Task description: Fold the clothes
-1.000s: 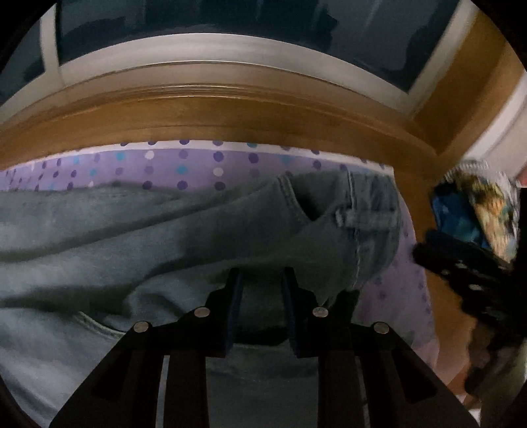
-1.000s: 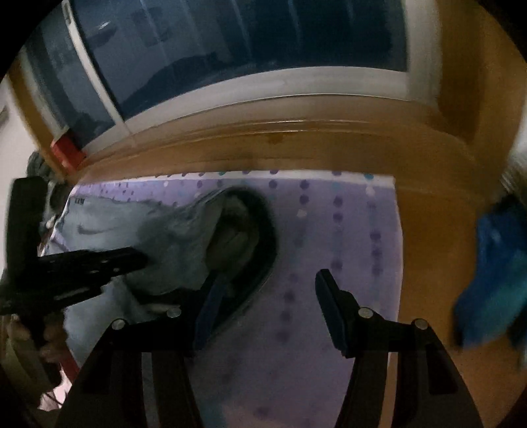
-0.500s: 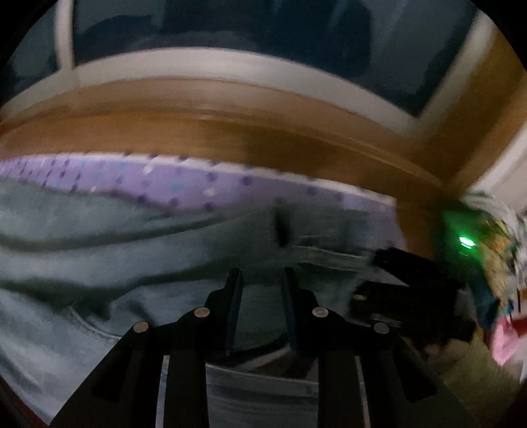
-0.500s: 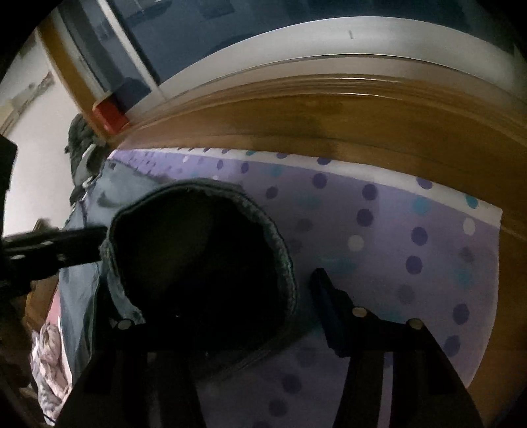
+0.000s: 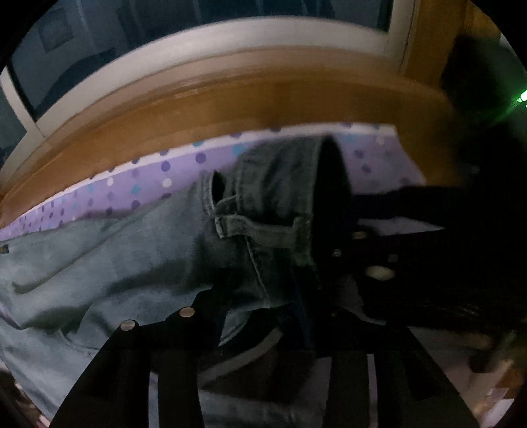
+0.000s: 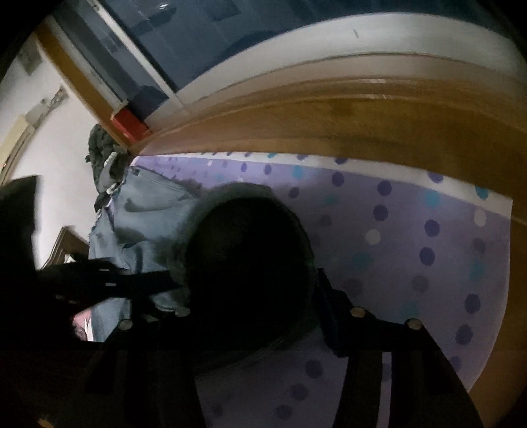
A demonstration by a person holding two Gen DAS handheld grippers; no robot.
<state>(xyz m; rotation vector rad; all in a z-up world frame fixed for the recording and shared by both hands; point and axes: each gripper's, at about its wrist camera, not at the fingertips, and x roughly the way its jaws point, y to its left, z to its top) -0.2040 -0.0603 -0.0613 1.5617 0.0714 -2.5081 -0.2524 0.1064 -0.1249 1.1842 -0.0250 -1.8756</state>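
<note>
Light blue jeans (image 5: 108,263) lie across a purple polka-dot cloth (image 5: 154,181). My left gripper (image 5: 263,309) is shut on the jeans at the waistband, holding it raised so the waist opening (image 5: 332,204) gapes. My right gripper (image 6: 250,296) is open; the dark waist opening (image 6: 247,263) fills the space between its fingers, the right fingertip (image 6: 329,296) outside the fabric and the left one hidden. The jeans leg (image 6: 141,214) runs left in the right wrist view. The right gripper shows dark in the left wrist view (image 5: 411,250).
A wooden ledge (image 6: 329,121) and a dark window (image 5: 197,19) run along the far side. A pile of dark clothes (image 6: 103,154) and a red object (image 6: 128,123) sit at the cloth's far left corner. The cloth's right edge (image 6: 504,296) meets bare wood.
The left gripper has lifted and turned the waistband so its opening faces right. The right gripper has closed in on the opening, which now sits between its fingers.
</note>
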